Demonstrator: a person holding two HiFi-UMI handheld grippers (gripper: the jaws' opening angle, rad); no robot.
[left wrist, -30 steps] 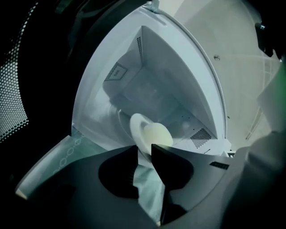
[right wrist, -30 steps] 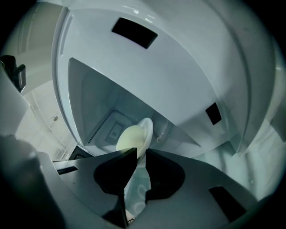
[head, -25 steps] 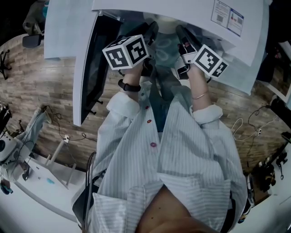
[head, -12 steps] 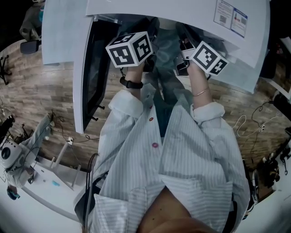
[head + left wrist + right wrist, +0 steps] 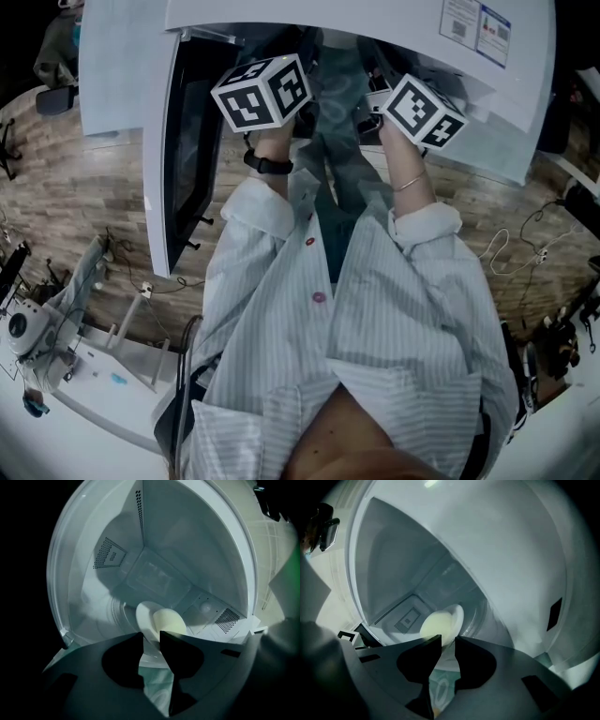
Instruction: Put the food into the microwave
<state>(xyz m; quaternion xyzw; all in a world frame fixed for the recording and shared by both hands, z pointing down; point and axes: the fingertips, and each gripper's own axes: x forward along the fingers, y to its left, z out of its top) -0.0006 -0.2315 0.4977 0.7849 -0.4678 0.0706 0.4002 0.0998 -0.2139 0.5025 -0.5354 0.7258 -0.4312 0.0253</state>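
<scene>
You are at the set-down: both claws reach through the opening of the microwave (image 5: 187, 550), whose door (image 5: 183, 150) stands swung out at your left.

The white plate (image 5: 144, 618) with the pale, rounded food (image 5: 168, 623) on it is already inside the cavity. As far as I can judge, it rests on the glass turntable (image 5: 116, 611).

The left claw (image 5: 151, 637) has the plate's near rim in the gap between its 2 tips. Its jaws have just been opening, and the pads look slack on the rim rather than pressing it. The right claw (image 5: 448, 641) straddles the opposite rim the same way. Its jaws stand narrower, but they too have just been opening and look loose on the rim.

So the placing seems nearly done. The next move calls for a little more spread on both claws, so that neither pad drags the rim. After that, draw both straight back out of the opening without nudging the plate. Closing the door is probably left after that.

As for writing, 1 sticker (image 5: 478, 28) with blue and red patches sits on the white panel above the opening, but its print is too small to read. The marker cubes (image 5: 262, 91) carry only black-and-white square patterns. I can make out no brand name anywhere.
</scene>
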